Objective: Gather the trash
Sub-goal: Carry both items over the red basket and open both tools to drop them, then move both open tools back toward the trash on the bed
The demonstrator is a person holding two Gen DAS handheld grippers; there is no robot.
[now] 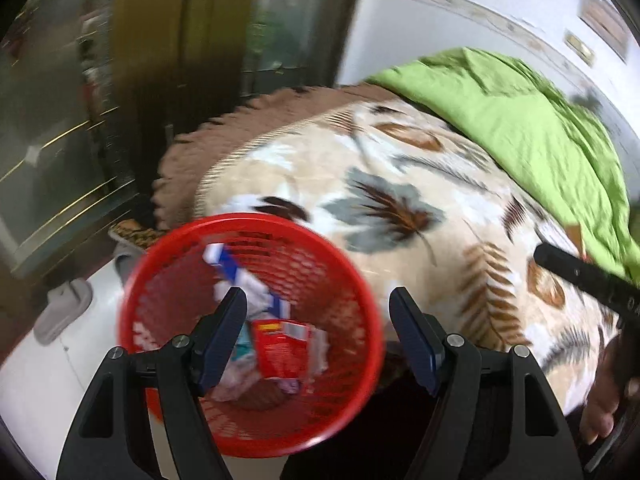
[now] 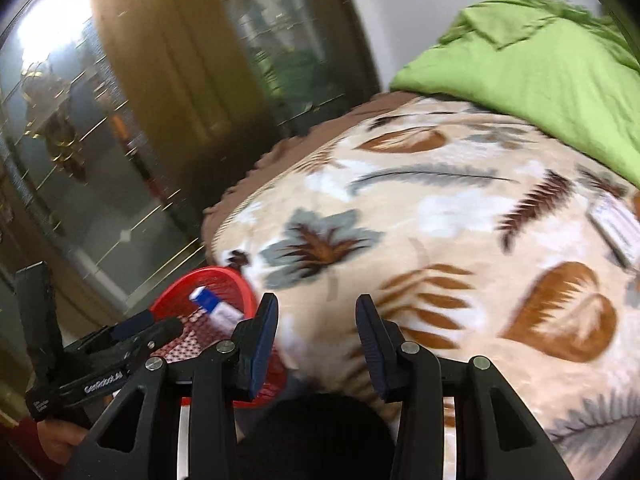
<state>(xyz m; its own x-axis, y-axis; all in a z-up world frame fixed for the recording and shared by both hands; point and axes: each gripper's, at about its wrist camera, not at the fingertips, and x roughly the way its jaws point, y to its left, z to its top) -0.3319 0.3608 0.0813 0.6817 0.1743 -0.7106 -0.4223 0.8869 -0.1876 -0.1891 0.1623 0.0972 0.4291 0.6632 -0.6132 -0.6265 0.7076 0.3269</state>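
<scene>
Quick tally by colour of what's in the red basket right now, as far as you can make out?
In the red basket:
Blue-and-white box: 1
Red wrapper: 1
Whitish crumpled pieces: too blurred to count apart
Total told apart: 2
Left gripper and right gripper are both open and empty.

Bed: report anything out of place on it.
A flat pale packet lies on the blanket at the right edge, outside the red basket that already holds wrappers. It is too blurred to identify. Both grippers are open and empty.
</scene>
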